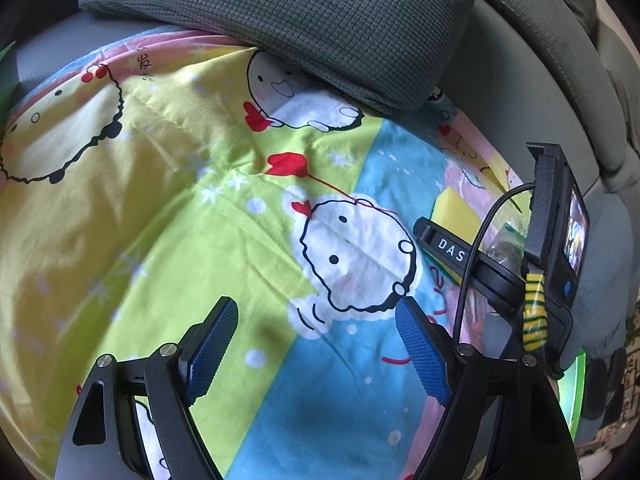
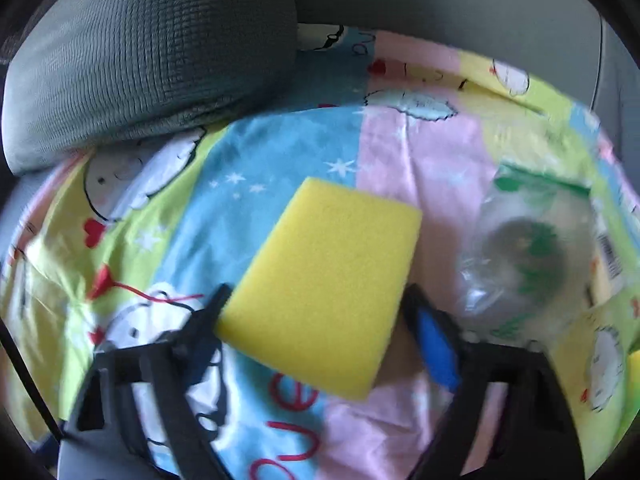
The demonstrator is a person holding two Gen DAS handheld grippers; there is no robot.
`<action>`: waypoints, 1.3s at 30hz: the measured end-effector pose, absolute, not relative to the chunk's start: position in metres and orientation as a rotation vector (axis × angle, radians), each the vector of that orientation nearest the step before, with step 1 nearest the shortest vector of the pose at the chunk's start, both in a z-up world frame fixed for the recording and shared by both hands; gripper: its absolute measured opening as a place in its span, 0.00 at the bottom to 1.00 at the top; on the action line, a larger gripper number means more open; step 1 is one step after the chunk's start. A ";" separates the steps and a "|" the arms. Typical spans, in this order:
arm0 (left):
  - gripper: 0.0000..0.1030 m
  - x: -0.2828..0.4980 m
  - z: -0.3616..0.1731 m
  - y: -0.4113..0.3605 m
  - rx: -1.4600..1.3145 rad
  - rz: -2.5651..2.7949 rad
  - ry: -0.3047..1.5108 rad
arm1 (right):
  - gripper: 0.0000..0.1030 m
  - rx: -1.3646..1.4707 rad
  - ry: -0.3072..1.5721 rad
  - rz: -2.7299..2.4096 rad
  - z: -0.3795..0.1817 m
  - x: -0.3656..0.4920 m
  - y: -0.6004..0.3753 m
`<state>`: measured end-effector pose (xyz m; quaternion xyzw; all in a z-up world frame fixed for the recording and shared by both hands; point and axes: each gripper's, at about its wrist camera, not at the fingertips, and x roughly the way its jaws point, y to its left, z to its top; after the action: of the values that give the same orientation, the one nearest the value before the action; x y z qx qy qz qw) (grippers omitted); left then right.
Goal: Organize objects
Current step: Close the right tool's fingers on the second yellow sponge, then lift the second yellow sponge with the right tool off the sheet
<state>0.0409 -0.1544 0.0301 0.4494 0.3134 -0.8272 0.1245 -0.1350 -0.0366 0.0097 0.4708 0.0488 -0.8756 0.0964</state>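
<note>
A yellow sponge lies between the fingers of my right gripper, on a cartoon-print sheet. The jaws stand on either side of the sponge; the view is blurred and I cannot tell whether they press it. A clear plastic bag with green print and a dark round thing inside lies to the right of the sponge. My left gripper is open and empty above the sheet. The right gripper's body shows at the right of the left wrist view, with the sponge's corner and the bag beyond it.
A grey-green textured cushion rests on the sheet's far edge; it also shows in the right wrist view. A grey sofa back curves behind and to the right. Another small yellow thing sits at the far right edge.
</note>
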 end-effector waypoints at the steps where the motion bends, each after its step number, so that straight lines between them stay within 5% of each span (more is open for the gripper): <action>1: 0.79 0.040 0.029 -0.154 1.318 -2.407 0.901 | 0.71 1.388 0.149 -2.591 0.010 -0.134 -0.035; 22: 0.79 0.044 0.032 -0.145 1.311 -2.417 0.920 | 0.68 1.484 -0.072 -2.321 0.060 -0.020 0.026; 26: 0.79 0.042 0.033 -0.137 1.326 -2.431 0.905 | 0.71 1.518 -0.020 -2.307 0.051 0.000 0.042; 31: 0.79 0.038 0.035 -0.122 1.360 -2.478 0.886 | 0.89 1.577 -0.074 -2.319 0.040 0.000 0.064; 39: 0.79 0.036 0.038 -0.096 1.429 -2.555 0.923 | 0.90 1.538 -0.199 -2.346 0.045 -0.002 0.083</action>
<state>0.0358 -0.0958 0.0375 0.4653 0.3005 -0.8318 0.0358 -0.0020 0.0833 0.0447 0.5395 -0.0698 -0.8230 0.1637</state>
